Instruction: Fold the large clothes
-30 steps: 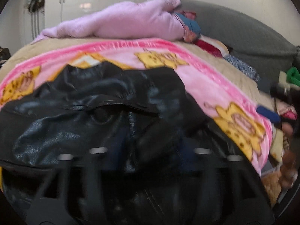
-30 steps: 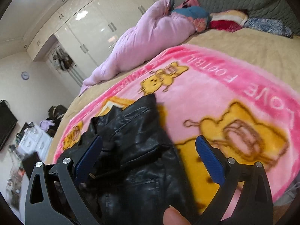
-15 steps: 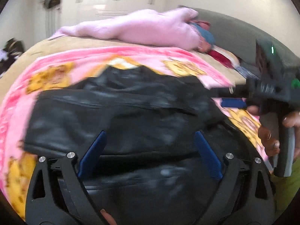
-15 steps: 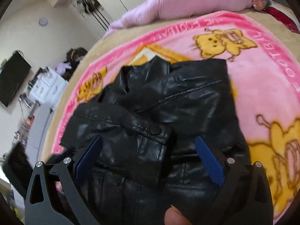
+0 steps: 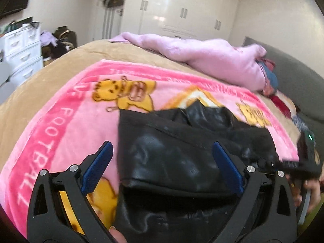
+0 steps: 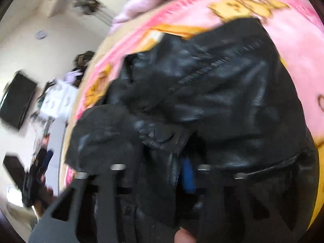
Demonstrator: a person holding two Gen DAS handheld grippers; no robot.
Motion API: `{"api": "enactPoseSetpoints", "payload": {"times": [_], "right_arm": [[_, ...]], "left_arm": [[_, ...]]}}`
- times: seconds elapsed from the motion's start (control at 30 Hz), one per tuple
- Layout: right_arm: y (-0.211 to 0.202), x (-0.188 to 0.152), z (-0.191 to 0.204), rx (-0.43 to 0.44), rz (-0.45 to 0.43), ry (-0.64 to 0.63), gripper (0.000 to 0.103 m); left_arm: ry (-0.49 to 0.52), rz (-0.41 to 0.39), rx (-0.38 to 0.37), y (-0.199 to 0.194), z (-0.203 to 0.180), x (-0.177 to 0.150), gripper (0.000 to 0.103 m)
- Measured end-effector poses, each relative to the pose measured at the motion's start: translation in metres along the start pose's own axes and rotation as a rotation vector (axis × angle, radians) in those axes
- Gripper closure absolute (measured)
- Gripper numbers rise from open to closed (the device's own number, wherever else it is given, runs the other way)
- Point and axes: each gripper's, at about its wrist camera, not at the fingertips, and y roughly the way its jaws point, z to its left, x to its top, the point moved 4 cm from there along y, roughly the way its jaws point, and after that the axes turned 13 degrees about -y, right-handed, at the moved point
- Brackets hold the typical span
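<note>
Jacket [image 5: 182,151]: black leather-like, glossy, finely creased | blanket [image 5: 60,125]: pink plush fleece, matt, soft nap | bed cover [image 5: 50,66]: tan cloth, matt | quilt [image 5: 202,58]: lilac fleecy cloth | left gripper [image 5: 162,168]: matt black plastic frame, blue textured pads, bright metal screws | wardrobe [image 5: 182,14]: glossy white doors, metal handles

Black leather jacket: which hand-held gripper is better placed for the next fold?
Right hand-held gripper: its narrowed jaws appear clamped on the black leather jacket. The left hand-held gripper is open, holding nothing.
</note>
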Motion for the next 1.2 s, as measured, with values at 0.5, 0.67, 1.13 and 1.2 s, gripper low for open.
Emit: {"api": "enactPoseSetpoints", "payload": {"times": [0.5,0.67,1.13,1.2], "right_arm": [[-0.084,0.045,0.017,-0.089,-0.269,-0.272,0.094],[-0.070,0.040,0.014,-0.146,-0.249,-0.291,0.094],[-0.071,0.041,-0.007,-0.281,-0.225,-0.271,0.073],[-0.077,0.043,-0.010,-0.311,-0.250,-0.272,0.073]], "left_arm": [[-0.048,0.038,0.120,0.038,-0.004,0.022,0.010],[0.036,0.098,0.120,0.065,-0.029,0.010,0.026],[0.112,0.259,0.170,0.126,-0.032,-0.044,0.067],[0.131,0.251,0.178,0.125,-0.034,-0.045,0.067]]}}
